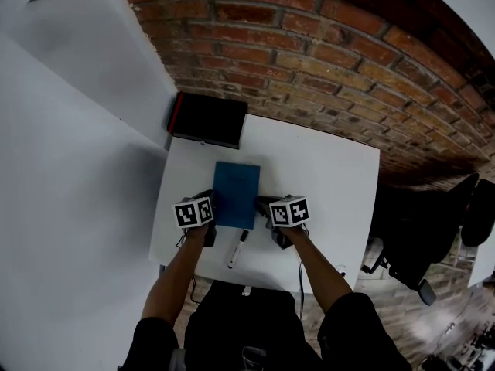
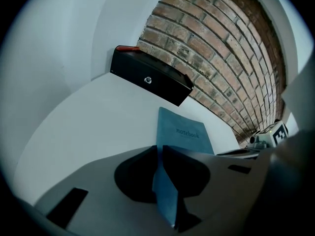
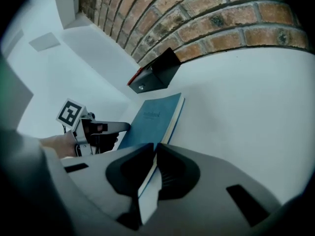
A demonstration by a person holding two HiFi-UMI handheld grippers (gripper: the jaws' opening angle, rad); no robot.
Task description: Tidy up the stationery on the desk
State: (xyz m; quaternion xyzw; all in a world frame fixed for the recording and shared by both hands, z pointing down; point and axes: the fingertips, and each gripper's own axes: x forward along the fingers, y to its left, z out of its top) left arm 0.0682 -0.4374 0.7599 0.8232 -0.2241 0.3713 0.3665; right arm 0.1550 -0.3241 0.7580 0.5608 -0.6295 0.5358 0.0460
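Observation:
A blue notebook [image 1: 236, 194] lies closed in the middle of the white desk [image 1: 325, 176]. My left gripper [image 1: 207, 213] is shut on its near left edge, and the cover [image 2: 184, 134] runs away from the jaws in the left gripper view. My right gripper [image 1: 267, 211] is shut on the near right edge; the notebook [image 3: 153, 117] shows its page block there. A white marker pen [image 1: 237, 249] with a dark cap lies on the desk just behind the notebook, between my forearms.
A black box [image 1: 207, 119] with a red edge sits at the desk's far left corner against the brick wall [image 1: 325, 45]. It shows as the black box [image 2: 150, 80] ahead of the left gripper. A black office chair [image 1: 433, 238] stands right of the desk.

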